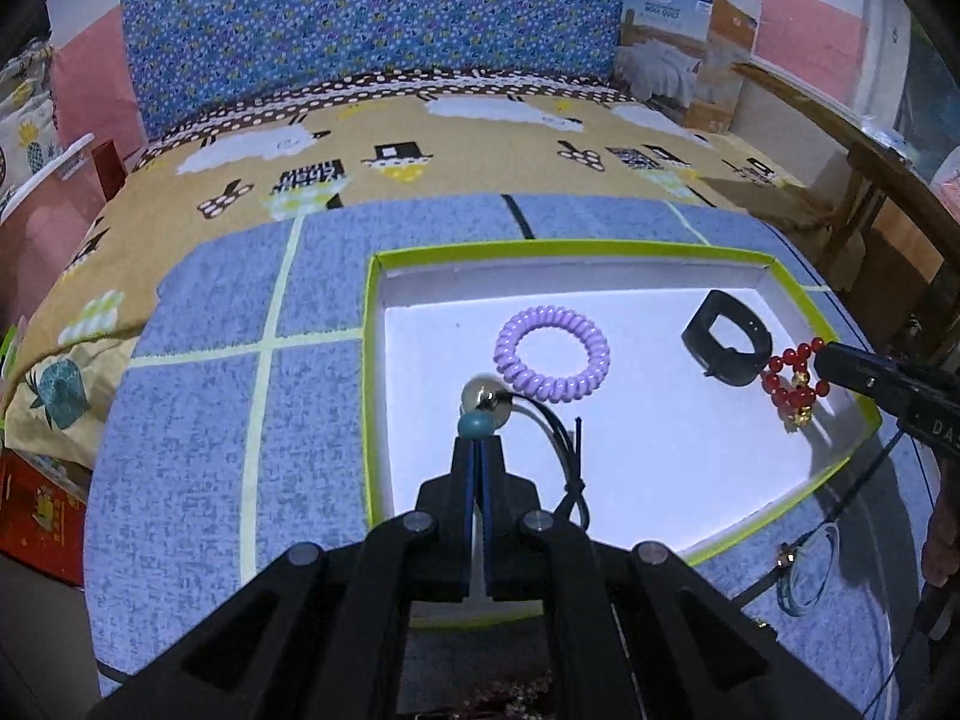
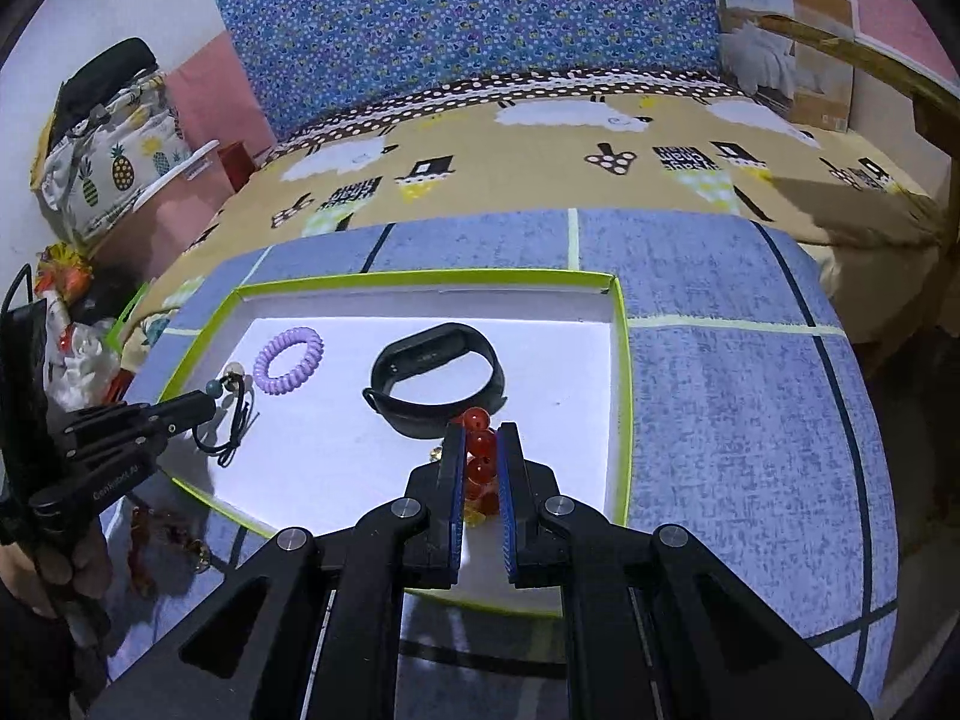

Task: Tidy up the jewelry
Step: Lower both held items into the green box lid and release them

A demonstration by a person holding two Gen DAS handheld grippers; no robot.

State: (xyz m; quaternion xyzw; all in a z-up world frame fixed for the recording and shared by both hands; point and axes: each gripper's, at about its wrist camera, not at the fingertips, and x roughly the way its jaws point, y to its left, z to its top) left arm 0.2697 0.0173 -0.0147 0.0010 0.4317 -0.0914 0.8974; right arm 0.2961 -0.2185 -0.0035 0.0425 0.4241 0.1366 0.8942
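A white tray with a green rim (image 1: 369,360) (image 2: 621,372) sits on the blue mat. In it lie a purple coil hair tie (image 1: 552,354) (image 2: 288,360) and a black wristband (image 1: 729,348) (image 2: 438,384). My left gripper (image 1: 479,441) (image 2: 207,405) is shut on a black cord bracelet with a teal bead and a clear bead (image 1: 486,405) (image 2: 231,384), held over the tray's left part. My right gripper (image 2: 482,438) (image 1: 825,363) is shut on a red bead bracelet (image 2: 480,456) (image 1: 792,387) over the tray's right part, next to the wristband.
More jewelry lies on the mat (image 1: 240,420) outside the tray: a blue cord piece (image 1: 804,576) near its front right corner and a dark red chain (image 2: 162,534) near its front left. A bed (image 1: 480,138) with a patterned cover lies behind.
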